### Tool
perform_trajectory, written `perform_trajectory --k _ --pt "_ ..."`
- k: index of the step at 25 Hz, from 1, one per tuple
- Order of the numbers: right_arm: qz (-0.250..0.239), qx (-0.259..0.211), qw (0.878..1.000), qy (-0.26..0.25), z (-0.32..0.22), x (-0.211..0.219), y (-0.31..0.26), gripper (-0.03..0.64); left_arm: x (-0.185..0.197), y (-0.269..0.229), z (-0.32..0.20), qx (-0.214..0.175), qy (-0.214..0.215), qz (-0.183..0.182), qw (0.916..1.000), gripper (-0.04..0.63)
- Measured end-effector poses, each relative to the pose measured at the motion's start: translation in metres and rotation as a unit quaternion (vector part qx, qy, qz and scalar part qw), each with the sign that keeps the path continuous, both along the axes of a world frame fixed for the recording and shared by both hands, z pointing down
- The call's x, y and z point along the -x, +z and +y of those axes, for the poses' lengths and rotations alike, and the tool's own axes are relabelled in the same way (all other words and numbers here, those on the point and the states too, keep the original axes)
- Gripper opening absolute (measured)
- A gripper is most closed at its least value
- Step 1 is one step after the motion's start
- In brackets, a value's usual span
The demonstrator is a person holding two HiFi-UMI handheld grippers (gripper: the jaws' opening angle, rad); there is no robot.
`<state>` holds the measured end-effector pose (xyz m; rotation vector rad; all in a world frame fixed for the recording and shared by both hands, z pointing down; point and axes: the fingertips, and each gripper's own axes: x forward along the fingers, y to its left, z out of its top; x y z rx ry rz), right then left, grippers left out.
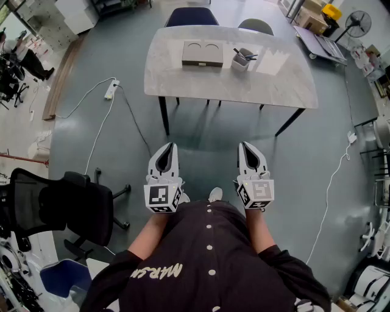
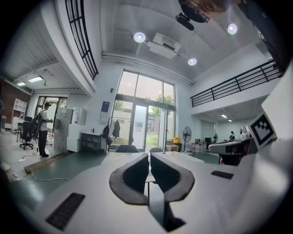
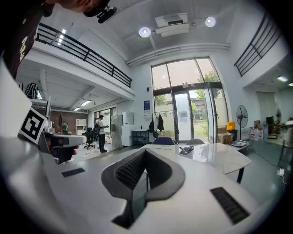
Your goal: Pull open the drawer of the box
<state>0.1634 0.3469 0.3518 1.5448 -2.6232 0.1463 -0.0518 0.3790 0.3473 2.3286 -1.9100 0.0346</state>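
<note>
Seen from above, a person in a dark buttoned shirt (image 1: 207, 268) stands on a grey-green floor (image 1: 201, 137), holding one hand-held gripper in each hand at waist height. Both point roughly level toward a pale marble-topped bench (image 1: 274, 79) ahead.

The left hand-held gripper (image 1: 170, 145) has its jaws drawn together. Its own view (image 2: 149, 155) shows only a sliver of light between the dark pads and nothing held there. The right hand-held gripper (image 1: 243, 144) has its jaws fully together and empty, the tips meeting in its own view (image 3: 145, 151).

The box (image 1: 202, 53), flat and tan with two round recesses in its top, lies on the far half of the bench, well apart from both hand-held grippers. Its front face looks flush, the drawer closed. Just to its right is a small pen holder (image 1: 242, 60).

Two chairs, a dark blue chair (image 1: 192, 16) and a grey chair (image 1: 255, 25), are tucked in behind the bench. A black office chair (image 1: 67, 207) stands to the person's left. A white power strip (image 1: 110, 89) with its cable lies on the floor.
</note>
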Motion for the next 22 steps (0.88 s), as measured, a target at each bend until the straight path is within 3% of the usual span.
perform_trajectory --k 13,22 --pt "0.006 -0.008 1.000 0.000 0.002 0.007 -0.002 -0.003 0.005 -0.004 0.001 -0.006 0.000 -0.001 1.0000 0.023" --pt "0.005 -0.018 1.000 0.023 0.006 0.028 -0.003 -0.003 0.023 -0.007 0.009 -0.013 0.024 0.001 0.9996 0.023"
